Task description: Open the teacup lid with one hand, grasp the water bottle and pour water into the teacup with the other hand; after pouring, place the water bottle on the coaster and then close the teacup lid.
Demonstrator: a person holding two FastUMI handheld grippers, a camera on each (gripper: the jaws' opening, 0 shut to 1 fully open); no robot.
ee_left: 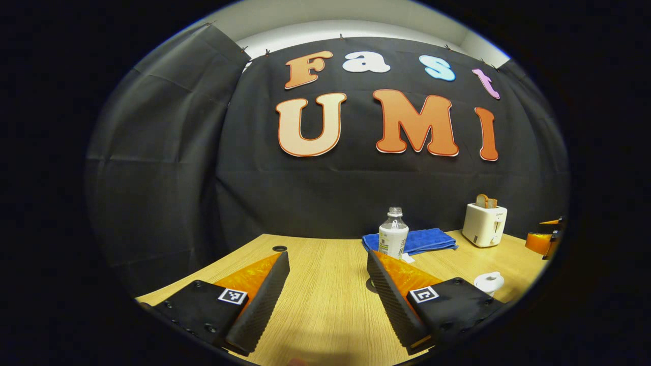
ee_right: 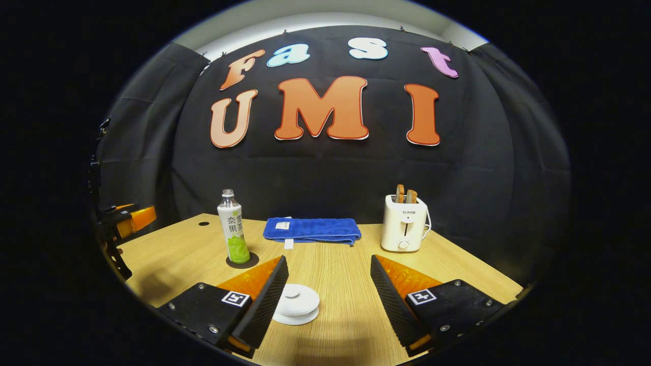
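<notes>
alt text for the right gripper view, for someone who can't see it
The right gripper hangs open over a wooden table, with a lidded white teacup just inside one finger. Behind stand a water bottle on a dark coaster, a folded blue towel and a white toaster.

Light wood-grain desk [ee_right: 335,284], blue folded towel [ee_right: 311,230], white toaster [ee_right: 405,231], white teacup lid [ee_right: 296,300], clear water bottle [ee_right: 233,229] with white and green label, dark round coaster [ee_right: 242,262].

Uncapped water bottle [ee_right: 233,227] upright on dark coaster [ee_right: 242,261]; lidded white teacup [ee_right: 296,304] nearby.
</notes>
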